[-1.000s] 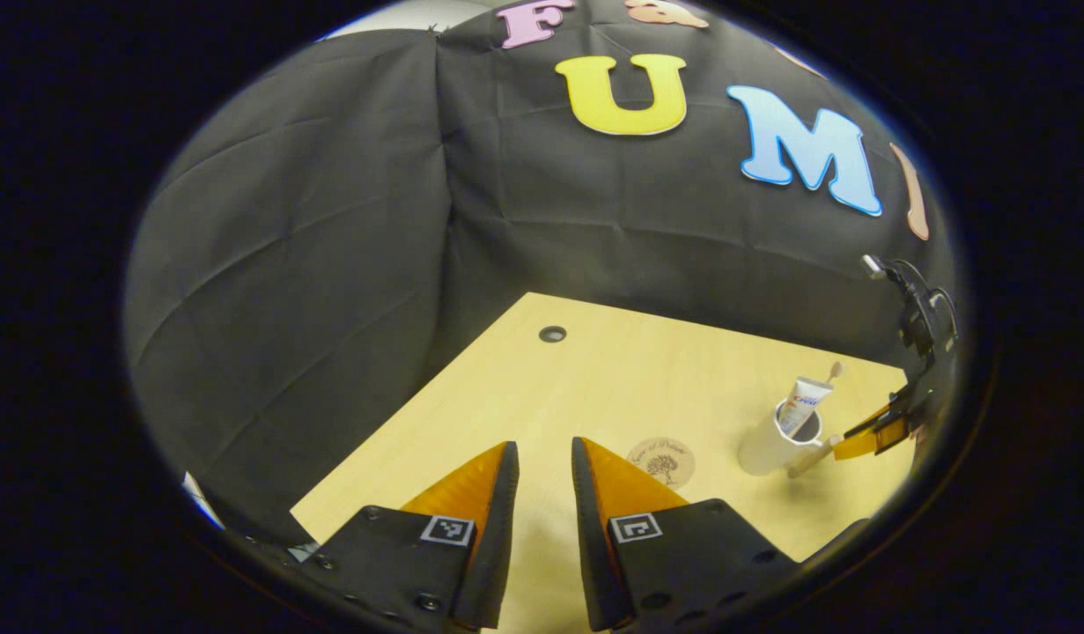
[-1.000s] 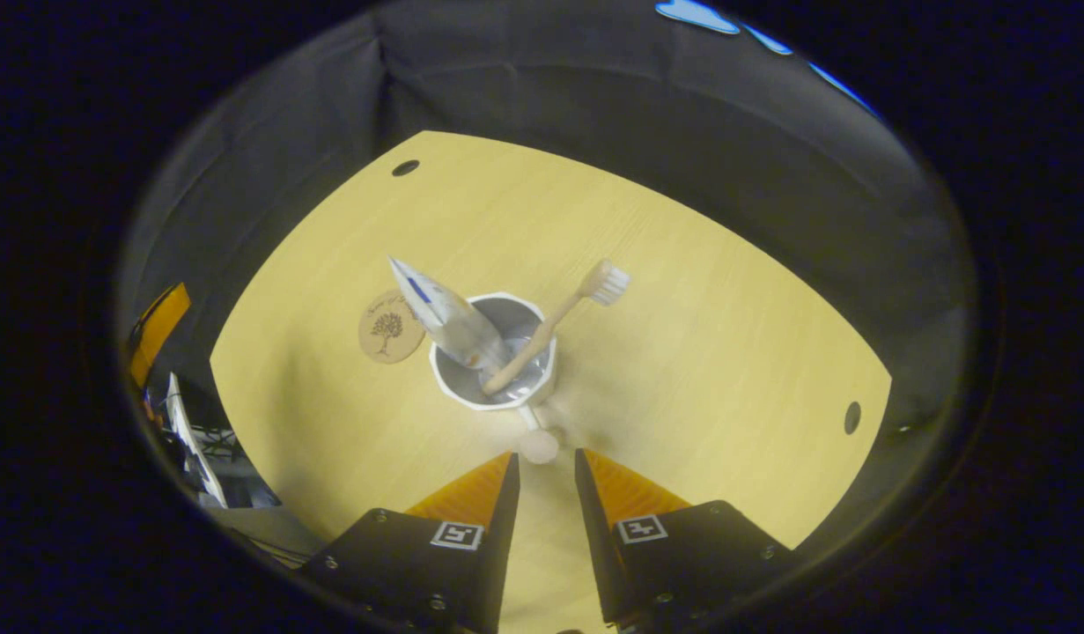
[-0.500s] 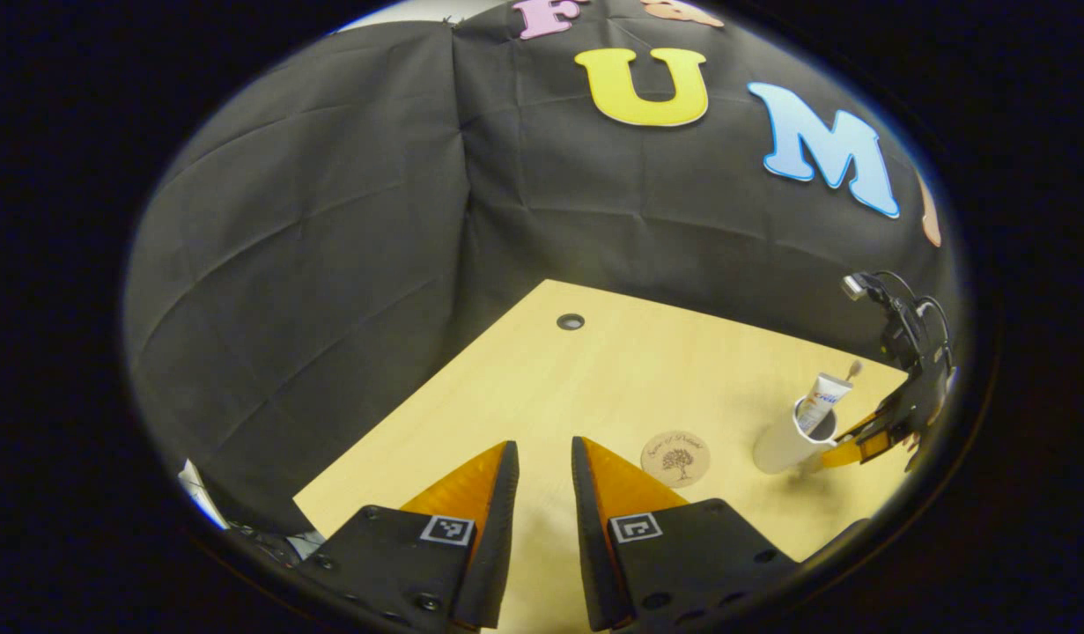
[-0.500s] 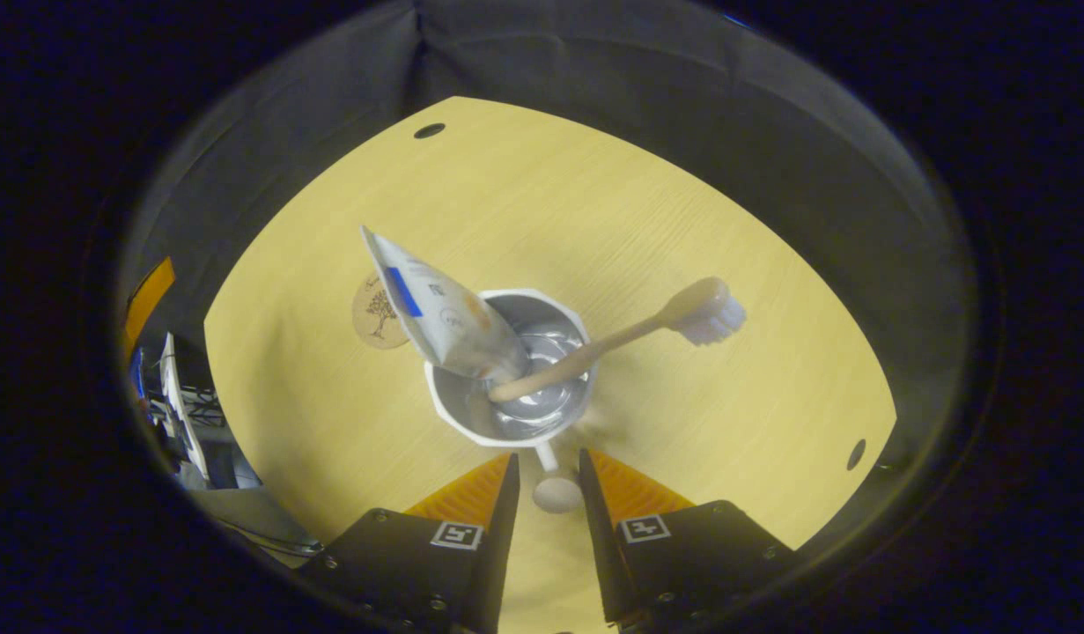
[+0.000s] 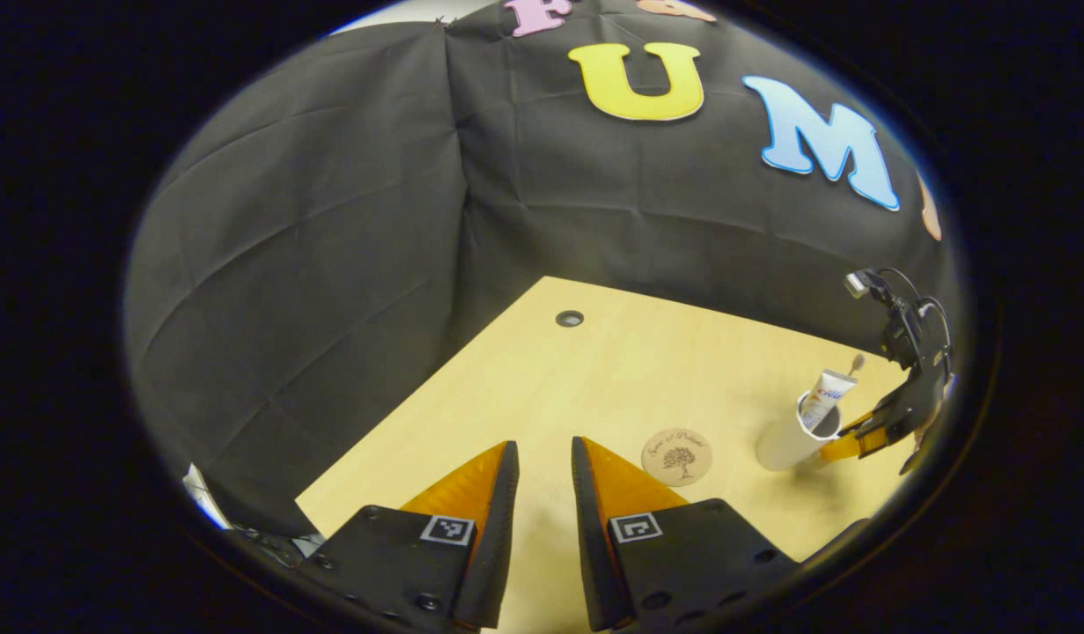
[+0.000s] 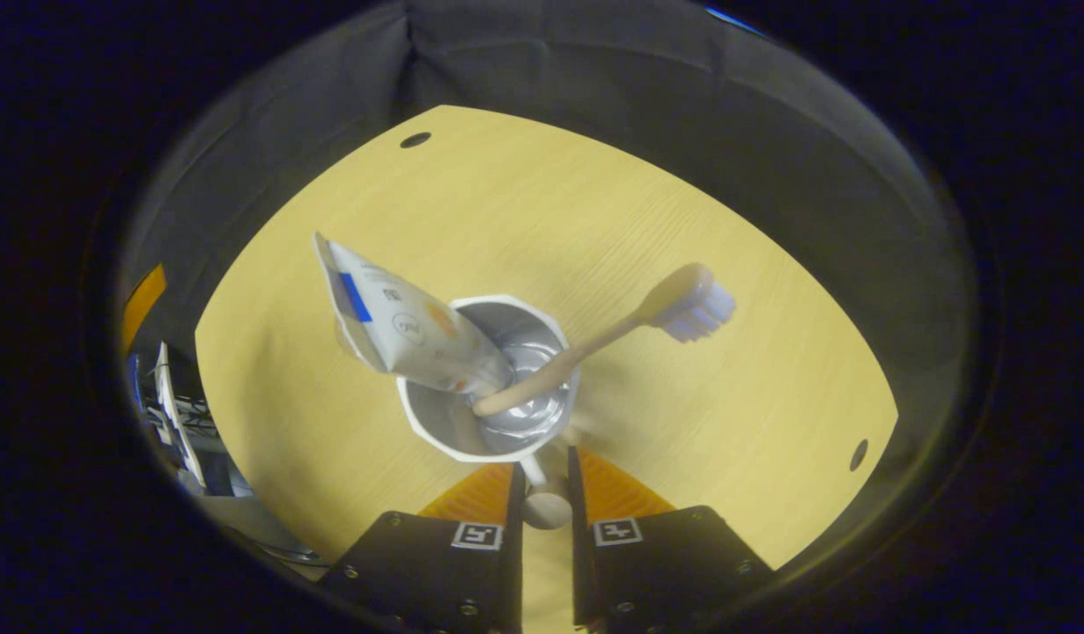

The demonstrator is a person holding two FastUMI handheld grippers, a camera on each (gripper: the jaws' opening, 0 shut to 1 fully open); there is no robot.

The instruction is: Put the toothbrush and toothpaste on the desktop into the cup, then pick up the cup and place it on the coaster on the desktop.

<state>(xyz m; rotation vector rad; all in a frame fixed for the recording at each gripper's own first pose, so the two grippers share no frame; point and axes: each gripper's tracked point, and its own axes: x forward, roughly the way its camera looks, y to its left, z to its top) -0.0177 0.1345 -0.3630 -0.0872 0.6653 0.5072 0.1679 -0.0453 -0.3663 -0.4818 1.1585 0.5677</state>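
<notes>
The right gripper (image 6: 542,493) has its jaws drawn narrow around the short handle, with its rounded wooden knob (image 6: 547,509), of the white faceted ceramic cup (image 6: 489,387); both fingers appear to press the handle, so the grasp looks made. The white toothpaste tube with blue print (image 6: 392,326) and the pale wooden toothbrush with white bristles (image 6: 608,339) both stand in the cup, leaning to opposite sides, so loading is complete and the step in hand is picking up the cup. Whether its base has left the surface cannot be told. The next move calls for a level lift and a carry to the round brown coaster with a tree motif (image 5: 676,456), which lies on the surface near the cup, between it and the left gripper (image 5: 542,480). A tilt could tip the leaning contents out. The left gripper hangs over the near edge of the surface, jaws narrow with a slim gap and holding nothing. The light wooden surface (image 6: 524,211) has a dark cable hole (image 5: 569,318) toward its far side. Beyond it hangs the black cloth wall (image 5: 348,220).
</notes>
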